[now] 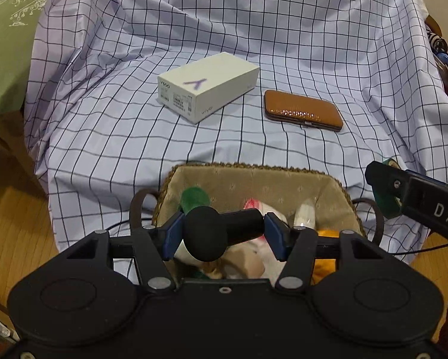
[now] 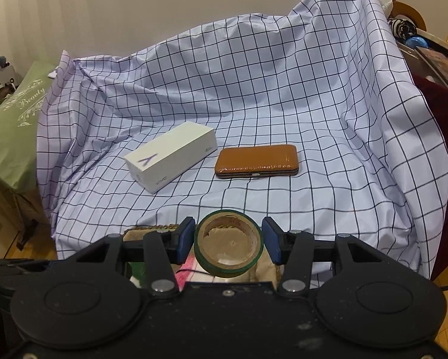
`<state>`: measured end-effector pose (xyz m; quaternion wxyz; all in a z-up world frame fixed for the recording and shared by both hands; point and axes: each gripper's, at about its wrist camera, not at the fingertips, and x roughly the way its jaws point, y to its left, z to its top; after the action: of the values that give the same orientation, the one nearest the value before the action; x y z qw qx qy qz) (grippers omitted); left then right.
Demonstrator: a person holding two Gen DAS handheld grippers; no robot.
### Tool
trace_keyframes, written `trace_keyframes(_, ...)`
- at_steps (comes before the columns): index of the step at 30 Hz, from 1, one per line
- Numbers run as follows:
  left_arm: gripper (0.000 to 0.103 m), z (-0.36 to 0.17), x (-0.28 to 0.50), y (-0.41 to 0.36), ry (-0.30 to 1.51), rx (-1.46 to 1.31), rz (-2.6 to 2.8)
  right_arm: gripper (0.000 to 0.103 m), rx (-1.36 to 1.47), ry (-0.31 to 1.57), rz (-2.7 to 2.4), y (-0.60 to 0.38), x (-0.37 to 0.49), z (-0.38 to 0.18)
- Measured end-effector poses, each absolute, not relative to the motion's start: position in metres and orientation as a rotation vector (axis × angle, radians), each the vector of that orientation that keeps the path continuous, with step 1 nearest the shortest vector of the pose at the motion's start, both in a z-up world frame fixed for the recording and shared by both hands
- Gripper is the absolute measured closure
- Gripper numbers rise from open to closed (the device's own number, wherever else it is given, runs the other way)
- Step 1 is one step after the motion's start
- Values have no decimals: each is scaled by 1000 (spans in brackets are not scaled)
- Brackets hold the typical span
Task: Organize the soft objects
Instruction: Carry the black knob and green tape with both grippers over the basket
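Observation:
My left gripper (image 1: pixel 224 233) is shut on a black mushroom-shaped object (image 1: pixel 212 233), one blue pad on each side of it. It hangs just above a woven, cloth-lined basket (image 1: pixel 254 168) that holds several soft things, among them a green plush (image 1: pixel 194 198) and an orange piece (image 1: pixel 325 258). My right gripper (image 2: pixel 228 240) is shut on a roll of green tape (image 2: pixel 228 269), hole facing the camera, over the basket's rim (image 2: pixel 152 228). In the left wrist view the right gripper (image 1: pixel 387 193) and its tape roll enter from the right, beside the basket.
A white phone box (image 1: pixel 207 89) (image 2: pixel 170 155) and a brown leather case (image 1: pixel 303 109) (image 2: pixel 257 160) lie on the checked sheet (image 1: pixel 119 137) beyond the basket. A green printed cloth (image 1: pixel 5 45) hangs at the left. Cluttered shelves (image 2: pixel 427 48) stand at the right, wooden floor (image 1: pixel 11 224) below.

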<state>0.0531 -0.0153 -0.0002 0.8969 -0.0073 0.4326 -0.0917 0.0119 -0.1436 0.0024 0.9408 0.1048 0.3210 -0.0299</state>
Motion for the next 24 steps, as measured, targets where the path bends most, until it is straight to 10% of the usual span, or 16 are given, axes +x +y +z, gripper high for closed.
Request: trace_keyframes(24, 48, -16, 28, -13, 910, 17, -153, 54, 232, 736, -75, -132, -21, -18)
